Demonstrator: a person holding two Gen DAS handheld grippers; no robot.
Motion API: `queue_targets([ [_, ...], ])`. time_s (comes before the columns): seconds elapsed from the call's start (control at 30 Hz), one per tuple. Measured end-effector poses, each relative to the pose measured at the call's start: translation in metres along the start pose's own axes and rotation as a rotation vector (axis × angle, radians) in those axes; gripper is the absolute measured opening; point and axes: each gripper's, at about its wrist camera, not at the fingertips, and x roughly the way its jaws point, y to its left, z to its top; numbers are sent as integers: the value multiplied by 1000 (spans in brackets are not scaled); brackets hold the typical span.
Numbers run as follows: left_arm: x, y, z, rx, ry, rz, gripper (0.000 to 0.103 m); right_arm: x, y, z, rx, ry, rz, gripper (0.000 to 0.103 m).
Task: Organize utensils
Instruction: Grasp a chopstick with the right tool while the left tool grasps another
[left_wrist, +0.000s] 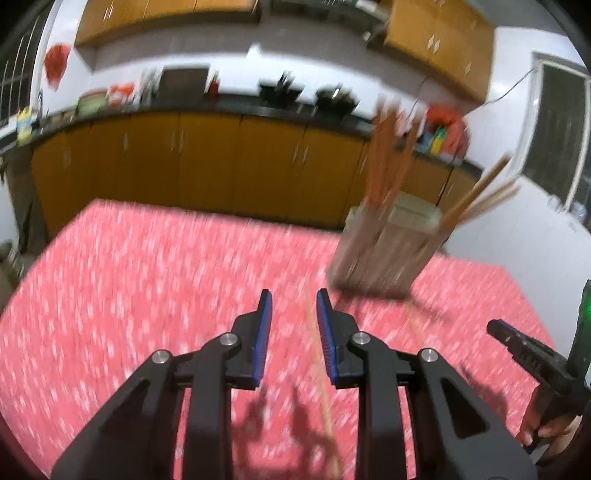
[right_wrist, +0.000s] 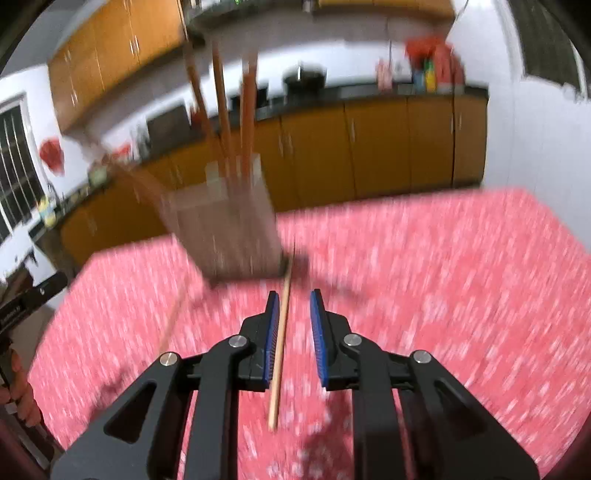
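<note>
A clear holder (left_wrist: 388, 247) with several wooden chopsticks stands on the red patterned tablecloth (left_wrist: 129, 295), ahead and to the right of my left gripper (left_wrist: 294, 299). That gripper is open, and a light wooden chopstick (left_wrist: 321, 380) lies on the cloth between its fingers. In the right wrist view the holder (right_wrist: 229, 232) stands just ahead and left. My right gripper (right_wrist: 294, 301) is open around another chopstick (right_wrist: 280, 350), which lies close to the left pad (right_wrist: 271, 332). A further chopstick (right_wrist: 173, 321) lies to the left. Both views are motion-blurred.
The right gripper's body (left_wrist: 532, 358) shows at the right edge of the left wrist view; the left gripper's body (right_wrist: 29, 299) at the left edge of the right wrist view. Orange kitchen cabinets (left_wrist: 207, 166) and a dark counter stand beyond the table's far edge.
</note>
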Motion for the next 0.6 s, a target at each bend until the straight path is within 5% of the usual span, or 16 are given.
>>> queue_targets([
  [0.27, 22, 6, -46, -1, 112, 15, 26, 51, 20, -30, -50, 137, -12, 18],
  [0.53, 32, -4, -54, 6, 152, -11, 29, 63, 24, -32, -97, 142, -55, 18],
  [0.6, 34, -6, -56, 9, 158, -17, 29, 62, 23, -32, -93, 134, -68, 9],
])
